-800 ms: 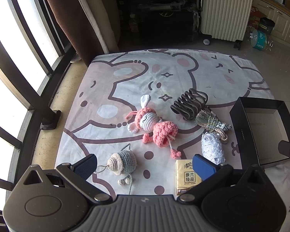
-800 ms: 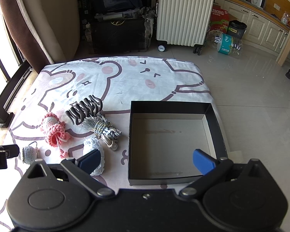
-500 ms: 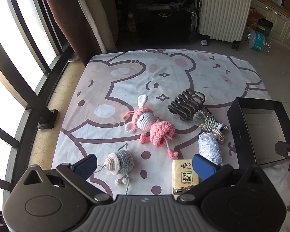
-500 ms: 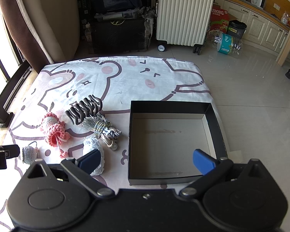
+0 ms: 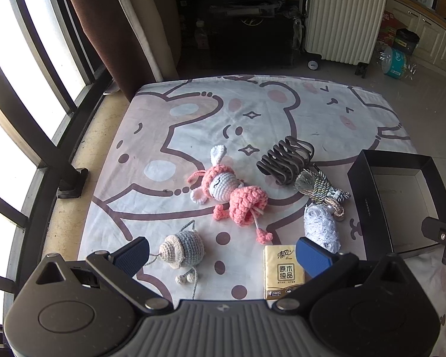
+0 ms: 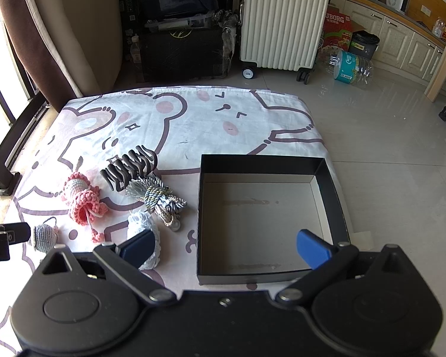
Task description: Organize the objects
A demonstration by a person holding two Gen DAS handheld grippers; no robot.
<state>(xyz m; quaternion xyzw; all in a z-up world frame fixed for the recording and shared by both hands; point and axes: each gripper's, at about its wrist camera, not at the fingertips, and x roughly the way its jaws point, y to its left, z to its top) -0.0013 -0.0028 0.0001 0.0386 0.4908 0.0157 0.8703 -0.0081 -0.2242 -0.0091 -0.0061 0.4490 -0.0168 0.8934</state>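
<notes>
**Toys on the bear sheet, box empty**

Left gripper (image 5: 223, 253) wide open, holding nothing, hanging over the near edge of the bear sheet (image 5: 193, 113). Right gripper (image 6: 224, 247) wide open too, nothing between its fingers, hanging over the near side of the black box (image 6: 331, 184).

Closest to the left of the box: a yellow tissue pack (image 5: 282, 270) and a white lace bundle (image 5: 321, 229), the bundle nearer the box. Further left of the pack: a small grey knitted mouse (image 5: 184, 247), lying alone.

A bit further back: a pink knitted bunny (image 5: 232, 190) on its side, well left of the box. Between the bunny and the box: a green-grey cord tassel (image 5: 318, 186), maybe touching the lace bundle, hard to tell. Just behind the tassel: a dark hair claw (image 5: 285, 160).

Black box open, nothing inside.

Far behind the box, on the floor: a white suitcase (image 6: 282, 17), standing up.
</notes>
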